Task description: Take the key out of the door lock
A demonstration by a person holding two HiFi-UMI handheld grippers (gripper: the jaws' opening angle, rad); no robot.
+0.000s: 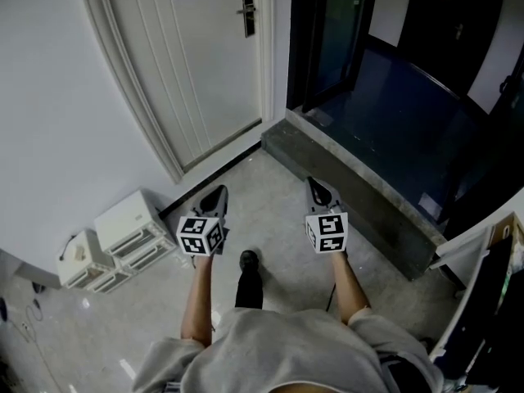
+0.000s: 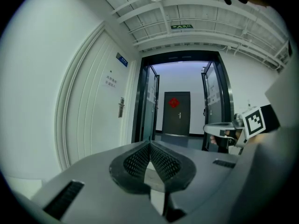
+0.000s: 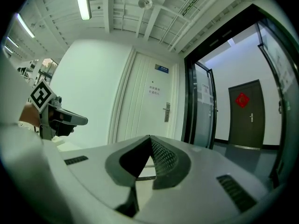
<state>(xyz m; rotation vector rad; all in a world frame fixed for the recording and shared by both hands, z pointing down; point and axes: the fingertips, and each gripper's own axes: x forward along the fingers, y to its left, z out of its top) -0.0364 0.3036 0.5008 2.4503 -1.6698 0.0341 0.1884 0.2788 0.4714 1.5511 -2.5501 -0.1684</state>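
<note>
The left gripper (image 2: 150, 145) has its jaws pressed together at the tips with nothing between them. The right gripper (image 3: 149, 139) is the same: jaws closed on each other and empty. The person holds both out in front at about the same height, side by side and apart, the left gripper (image 1: 219, 193) and the right gripper (image 1: 315, 185) both aimed toward the white door (image 1: 205, 64). Neither one touches anything.

Below them is bare grey floor (image 1: 270, 211), with one shoe (image 1: 248, 260) of the person showing between the forearms. A stone step (image 1: 360, 195) runs along the floor's right side, under a dark glass entrance (image 1: 393, 97). White box units (image 1: 123, 236) stand against the wall at the floor's left edge.

The door lock (image 1: 248, 12) is well ahead of both grippers. It sits on the white door's right edge, beside the frame that borders the glass entrance, as a dark plate with a lever handle. It is too small to tell whether a key is in it. From the right gripper view the door lock (image 3: 167, 112) appears about halfway up the door, below a paper notice (image 3: 154, 89).
</note>
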